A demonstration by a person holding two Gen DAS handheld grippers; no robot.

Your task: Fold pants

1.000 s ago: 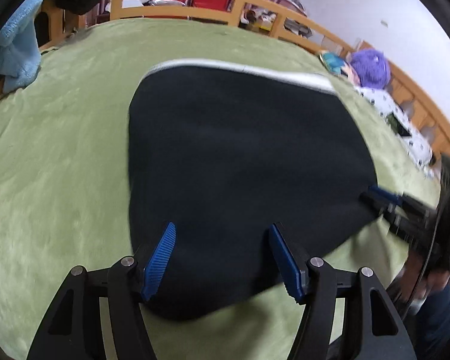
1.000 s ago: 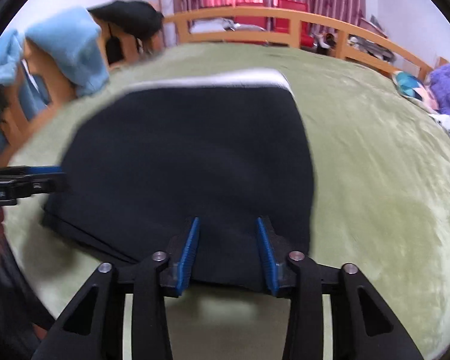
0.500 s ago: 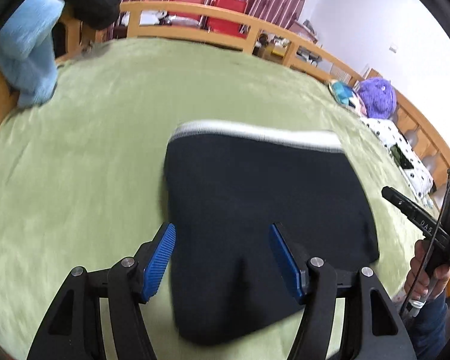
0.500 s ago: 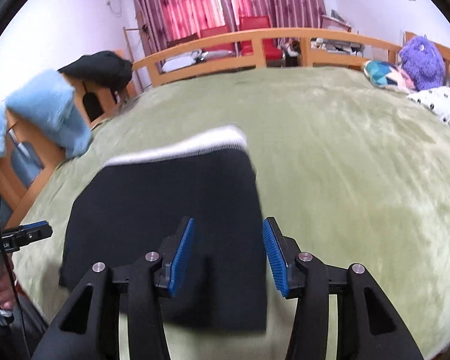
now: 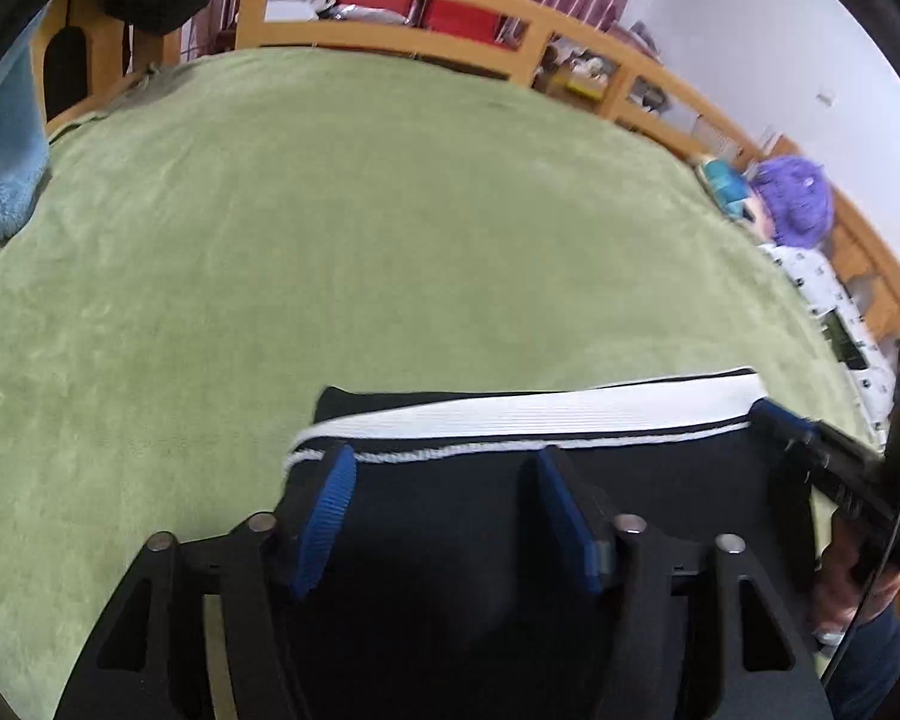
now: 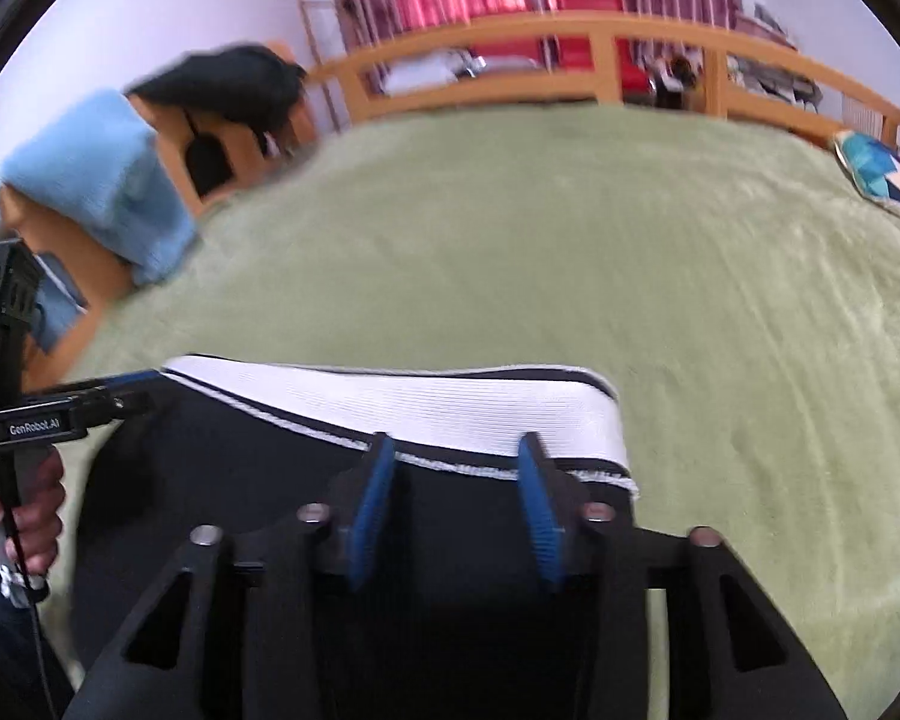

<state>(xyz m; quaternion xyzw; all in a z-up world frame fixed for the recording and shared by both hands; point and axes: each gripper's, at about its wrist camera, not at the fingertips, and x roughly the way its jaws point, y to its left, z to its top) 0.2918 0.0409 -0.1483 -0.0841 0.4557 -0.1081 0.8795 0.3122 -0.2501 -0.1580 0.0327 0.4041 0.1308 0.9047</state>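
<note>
On the bed, over a green blanket (image 5: 360, 240), black pants (image 5: 660, 492) lay flat w/ the white waistband (image 5: 570, 411) along their far edge. Left hand-held gripper (image 5: 444, 456) hung over the pants' left side, tips just short of the waistband. Its jaws had just been closing a bit but stood approx. half apart, black cloth showing between the pads, nothing pinched. Right hand-held gripper (image 6: 456, 441) was over the right side, tips at the waistband's near edge. Its jaws had just been closing too, yet a clear gap showed between the blue pads, w/ cloth in it and no grip visible. Both views were blurred.
</note>
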